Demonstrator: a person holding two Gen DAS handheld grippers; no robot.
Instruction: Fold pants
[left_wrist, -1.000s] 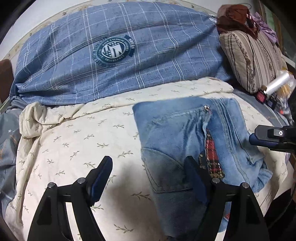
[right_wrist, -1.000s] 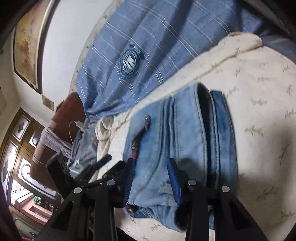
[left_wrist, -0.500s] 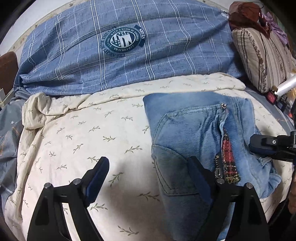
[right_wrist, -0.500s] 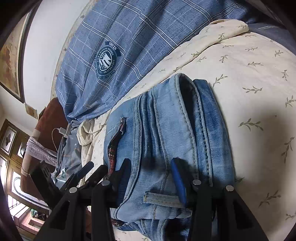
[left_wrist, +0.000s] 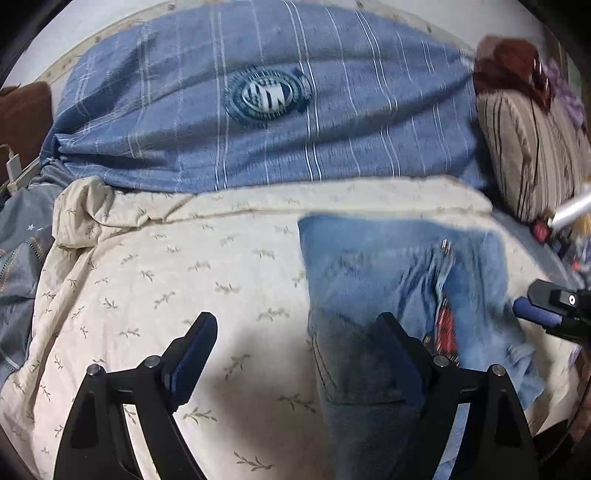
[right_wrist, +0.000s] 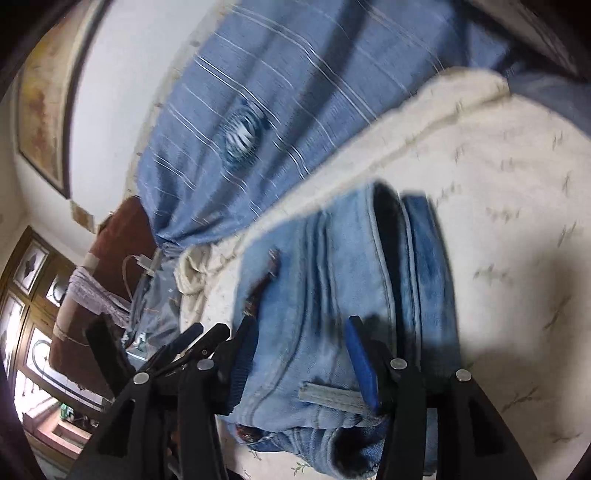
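Folded blue jeans (left_wrist: 399, 280) lie on a cream leaf-print bedspread (left_wrist: 177, 288), with a zipper and a red plaid lining showing. My left gripper (left_wrist: 299, 354) is open and empty, its right finger over the jeans' left part. In the right wrist view the jeans (right_wrist: 332, 280) lie as a stacked bundle. My right gripper (right_wrist: 299, 354) is open above the waistband end and holds nothing. Its tip (left_wrist: 546, 306) shows at the right edge of the left wrist view.
A big blue plaid pillow (left_wrist: 266, 107) with a round crest lies behind the jeans. A striped brown cushion (left_wrist: 532, 147) stands at the right. Small items (left_wrist: 557, 229) lie beside it. Bluish cloth (left_wrist: 18, 266) is at the left. Wooden furniture (right_wrist: 44, 314) stands beyond the bed.
Both grippers have pulled back slightly from the jeans and the views are blurred by motion. The right gripper has tilted. The jeans stay in place.
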